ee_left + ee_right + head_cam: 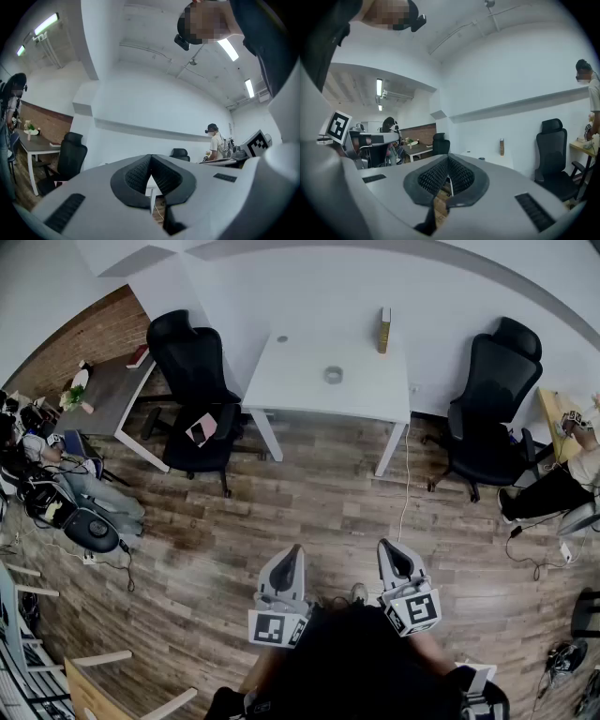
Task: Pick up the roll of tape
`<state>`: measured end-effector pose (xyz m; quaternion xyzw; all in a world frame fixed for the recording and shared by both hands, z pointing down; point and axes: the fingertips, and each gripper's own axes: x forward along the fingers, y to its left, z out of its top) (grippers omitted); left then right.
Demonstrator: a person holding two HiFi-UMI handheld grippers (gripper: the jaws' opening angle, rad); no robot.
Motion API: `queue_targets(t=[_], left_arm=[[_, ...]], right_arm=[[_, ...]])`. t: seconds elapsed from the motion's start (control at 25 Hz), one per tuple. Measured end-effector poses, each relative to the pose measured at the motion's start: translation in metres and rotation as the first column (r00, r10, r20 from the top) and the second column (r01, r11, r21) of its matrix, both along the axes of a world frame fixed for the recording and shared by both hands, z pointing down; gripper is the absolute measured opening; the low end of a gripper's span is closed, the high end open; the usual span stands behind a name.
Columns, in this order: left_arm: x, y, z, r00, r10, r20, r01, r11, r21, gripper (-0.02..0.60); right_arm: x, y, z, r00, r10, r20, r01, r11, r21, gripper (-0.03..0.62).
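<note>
The roll of tape (333, 375), a small grey ring, lies flat near the middle of the white table (295, 385) across the room. In the right gripper view the tape (481, 159) is a tiny dark spot on the distant table top. My left gripper (295, 550) and right gripper (385, 546) are held side by side low over the wooden floor, far short of the table, both pointing toward it. The left gripper (150, 158) has its jaws closed tip to tip with nothing between them. So does the right gripper (448, 161).
A tall narrow box (384, 330) stands at the table's far edge. Black office chairs flank the table, one on the left (197, 381) and one on the right (492, 404). A grey desk (108, 395) and a seated person (80, 488) are at the left. Cables (405, 493) trail on the floor.
</note>
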<state>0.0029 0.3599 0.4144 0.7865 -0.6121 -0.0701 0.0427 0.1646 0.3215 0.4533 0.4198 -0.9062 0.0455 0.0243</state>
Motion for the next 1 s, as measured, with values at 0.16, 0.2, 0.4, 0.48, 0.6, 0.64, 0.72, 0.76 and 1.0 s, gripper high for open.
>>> queue_targets(t=[0.16, 0.2, 0.4, 0.48, 0.6, 0.64, 0.72, 0.76, 1.0], left_arm=[[0.002, -0.002, 0.000, 0.999, 0.006, 0.046, -0.007, 1.000, 0.009, 0.023], [0.004, -0.001, 0.000, 0.999, 0.006, 0.047, -0.007, 1.000, 0.012, 0.023], [0.014, -0.004, 0.002, 0.998, 0.012, 0.055, -0.012, 1.000, 0.002, 0.023], [0.020, -0.006, 0.003, 0.998, 0.016, 0.056, -0.015, 1.000, -0.005, 0.023], [0.034, -0.008, 0.003, 0.998, 0.020, 0.060, -0.020, 1.000, -0.001, 0.023], [0.039, -0.009, 0.003, 0.998, 0.020, 0.061, -0.020, 1.000, -0.001, 0.023], [0.049, -0.011, 0.003, 0.998, 0.021, 0.061, -0.021, 1.000, -0.003, 0.023], [0.053, -0.013, 0.002, 0.998, 0.021, 0.062, -0.020, 1.000, -0.003, 0.023], [0.084, -0.020, 0.005, 0.998, -0.006, 0.065, 0.007, 1.000, -0.011, 0.023]], right_arm=[[0.002, -0.003, -0.002, 1.000, 0.000, 0.005, 0.000, 1.000, 0.002, 0.012], [0.004, -0.003, -0.002, 1.000, -0.001, 0.006, 0.001, 1.000, 0.003, 0.012], [0.011, -0.006, 0.001, 1.000, -0.007, 0.018, 0.007, 1.000, -0.006, 0.012], [0.015, -0.008, 0.001, 1.000, -0.009, 0.028, 0.009, 1.000, -0.012, 0.012], [0.024, -0.008, 0.003, 0.999, -0.017, 0.038, 0.017, 1.000, -0.008, 0.012], [0.027, -0.008, 0.004, 0.999, -0.020, 0.037, 0.021, 1.000, -0.007, 0.012], [0.035, -0.010, 0.006, 0.999, -0.029, 0.033, 0.029, 1.000, -0.012, 0.012], [0.038, -0.012, 0.008, 0.999, -0.033, 0.031, 0.034, 0.999, -0.015, 0.012], [0.066, -0.022, 0.018, 0.997, -0.072, 0.035, 0.073, 0.997, -0.019, 0.012]])
